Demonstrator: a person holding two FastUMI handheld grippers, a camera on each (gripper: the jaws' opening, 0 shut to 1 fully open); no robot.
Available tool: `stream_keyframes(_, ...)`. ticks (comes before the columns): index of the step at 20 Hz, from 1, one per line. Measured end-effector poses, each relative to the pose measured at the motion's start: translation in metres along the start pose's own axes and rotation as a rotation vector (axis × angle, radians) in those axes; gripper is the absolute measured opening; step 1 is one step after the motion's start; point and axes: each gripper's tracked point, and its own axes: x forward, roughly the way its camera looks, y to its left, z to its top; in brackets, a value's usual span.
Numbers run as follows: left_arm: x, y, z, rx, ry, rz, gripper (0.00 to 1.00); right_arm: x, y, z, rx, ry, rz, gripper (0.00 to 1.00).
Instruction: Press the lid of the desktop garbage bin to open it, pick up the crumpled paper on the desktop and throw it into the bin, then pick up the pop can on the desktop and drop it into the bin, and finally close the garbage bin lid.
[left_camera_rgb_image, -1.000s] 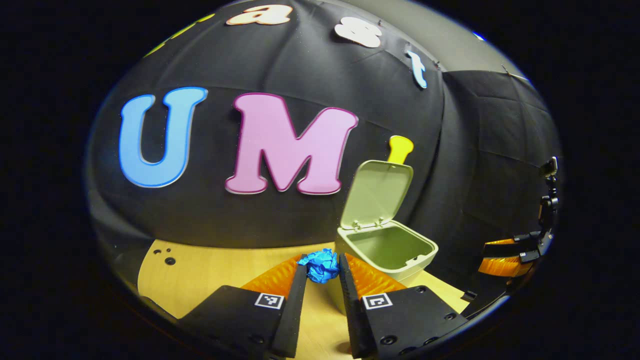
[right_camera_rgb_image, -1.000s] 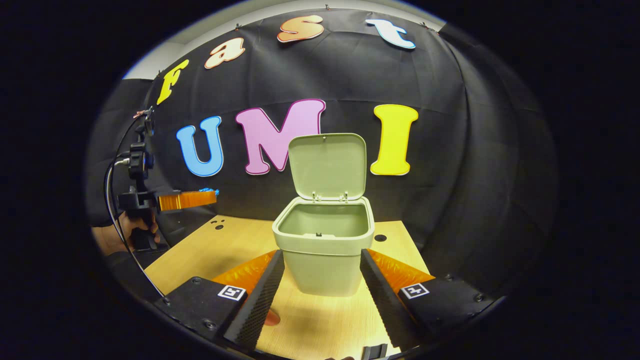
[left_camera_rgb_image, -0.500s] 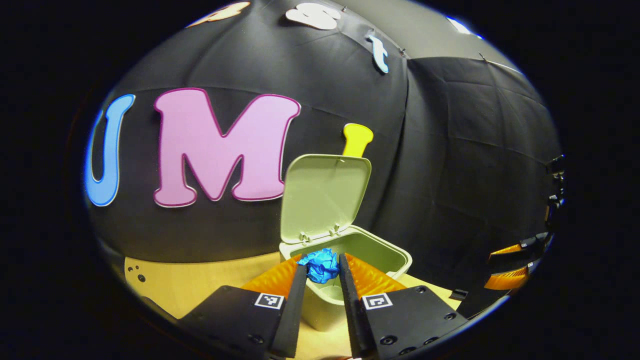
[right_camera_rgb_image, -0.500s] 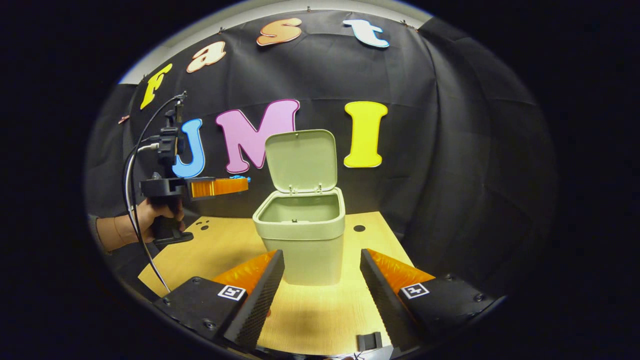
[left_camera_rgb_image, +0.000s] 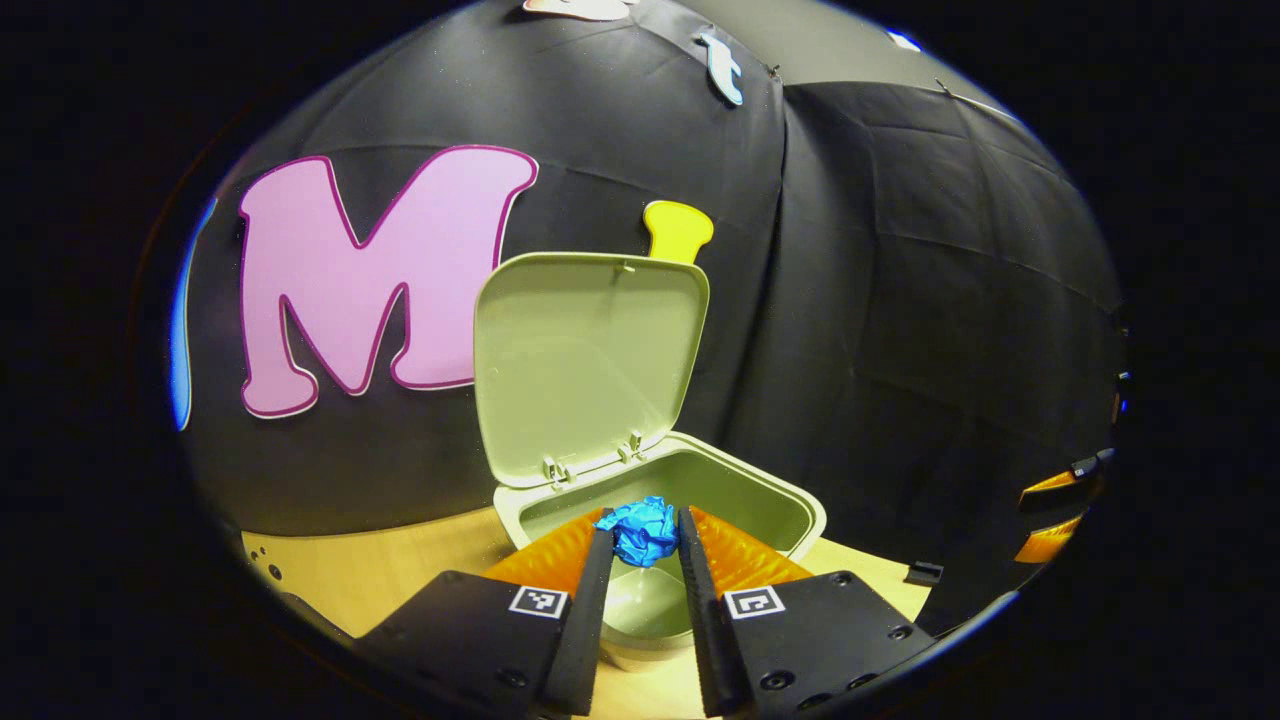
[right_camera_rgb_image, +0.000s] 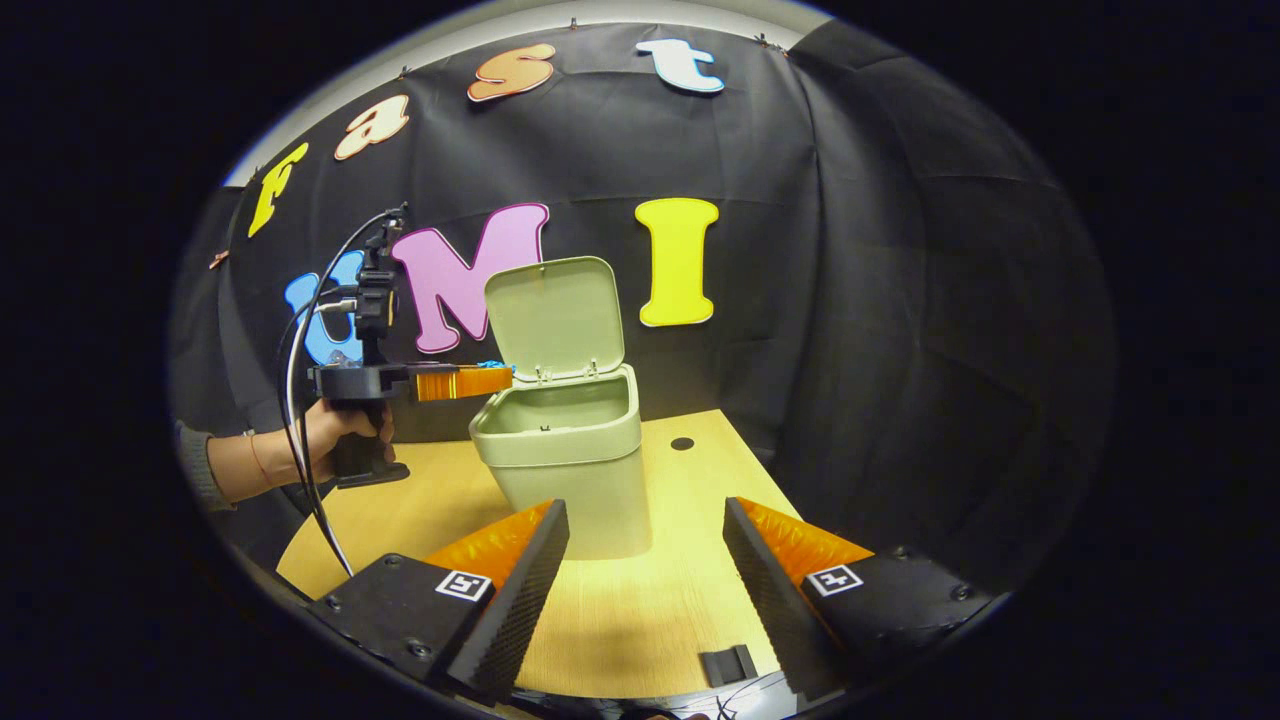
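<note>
Our left gripper (left_camera_rgb_image: 643, 535) pinches the crumpled blue paper ball (left_camera_rgb_image: 646, 529) between both fingers, above the near rim of the pale green plastic desktop bin (left_camera_rgb_image: 790, 500). We judge the ball light, soft and springy; any side grips, since it has no long axis. The bin's lid (left_camera_rgb_image: 585, 360) stands upright. Our right gripper (right_camera_rgb_image: 645, 560) hangs spread and empty before the bin.

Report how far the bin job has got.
Done: the lid stands open on the bin. In hand: the left gripper is shut on the blue paper, held over the bin's opening, not yet dropped. The right gripper is open, holding nothing, in front of the bin. Left: release the paper, bin the can, which I cannot see here, and close the lid.
</note>
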Motion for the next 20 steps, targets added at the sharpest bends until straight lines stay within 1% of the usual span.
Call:
stream_keyframes(5, 0.008, 0.000, -0.008, -0.005, 0.030, -0.016, 0.43, 0.000, 0.000, -0.003, 0.015, 0.004, -0.006, 0.98)
stream_keyframes(9, 0.010, 0.000, -0.013, 0.009, 0.045, -0.016, 0.52, 0.001, 0.004, -0.005, 0.008, 0.011, 0.003, 0.98)
stream_keyframes(10, 0.012, -0.002, -0.015, 0.010, 0.050, -0.022, 0.48, 0.000, 0.005, -0.006, 0.006, 0.012, 0.005, 0.98)
stream_keyframes(11, 0.012, -0.004, -0.016, 0.008, 0.055, -0.031, 0.61, 0.000, 0.006, -0.006, 0.002, 0.013, 0.006, 0.98)
stream_keyframes(12, 0.011, -0.003, -0.018, 0.006, 0.053, -0.029, 0.70, -0.001, 0.006, -0.007, -0.003, 0.014, 0.007, 0.98)
stream_keyframes(13, 0.011, -0.001, -0.018, 0.004, 0.049, -0.019, 0.75, 0.000, 0.006, -0.007, -0.006, 0.015, 0.008, 0.98)
stream_keyframes(16, 0.007, 0.003, -0.019, -0.005, 0.043, 0.002, 0.87, -0.001, 0.008, -0.008, -0.003, 0.019, 0.024, 0.98)
stream_keyframes(18, 0.001, 0.006, -0.018, -0.019, 0.035, 0.012, 0.92, -0.001, 0.013, -0.010, -0.007, 0.022, 0.047, 0.98)
stream_keyframes(20, -0.011, 0.013, -0.016, -0.030, 0.021, 0.035, 0.94, 0.000, 0.019, -0.011, -0.013, 0.028, 0.076, 0.98)
